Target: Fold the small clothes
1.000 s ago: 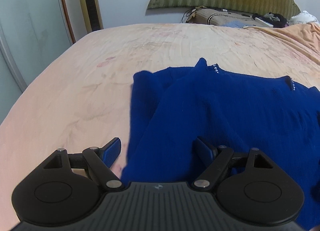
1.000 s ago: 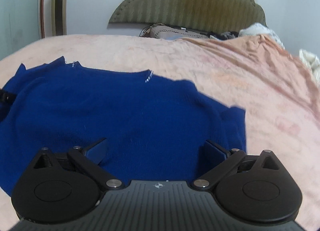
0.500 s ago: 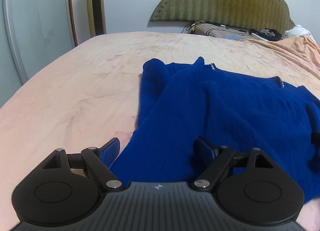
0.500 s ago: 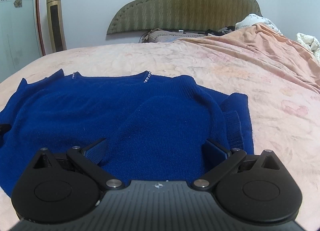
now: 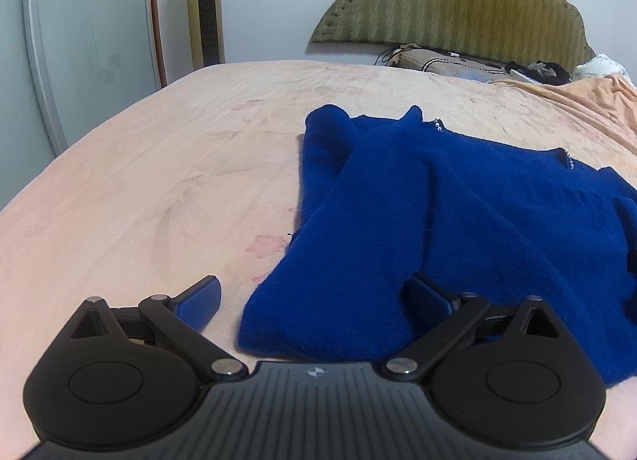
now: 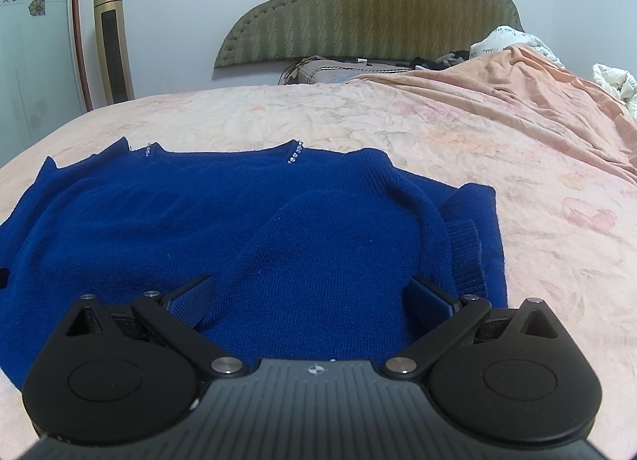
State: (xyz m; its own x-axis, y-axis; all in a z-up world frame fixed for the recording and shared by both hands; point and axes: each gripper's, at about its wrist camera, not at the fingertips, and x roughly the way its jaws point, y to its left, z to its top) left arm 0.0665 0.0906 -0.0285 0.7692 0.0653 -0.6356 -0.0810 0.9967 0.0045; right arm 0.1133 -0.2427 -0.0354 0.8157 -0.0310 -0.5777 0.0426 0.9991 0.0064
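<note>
Hand-held gripper [image 6: 310,299] spread wide, blue sweater [image 6: 254,229]

You see a deep blue knit sweater [image 6: 247,229] with small clear beads at its far neckline; the bedsheet [image 6: 497,165] is pale peach with faint pink flowers; the far headboard [image 6: 366,10] is olive with a zigzag weave; your grippers' pads [image 5: 199,301] are blue.
</note>
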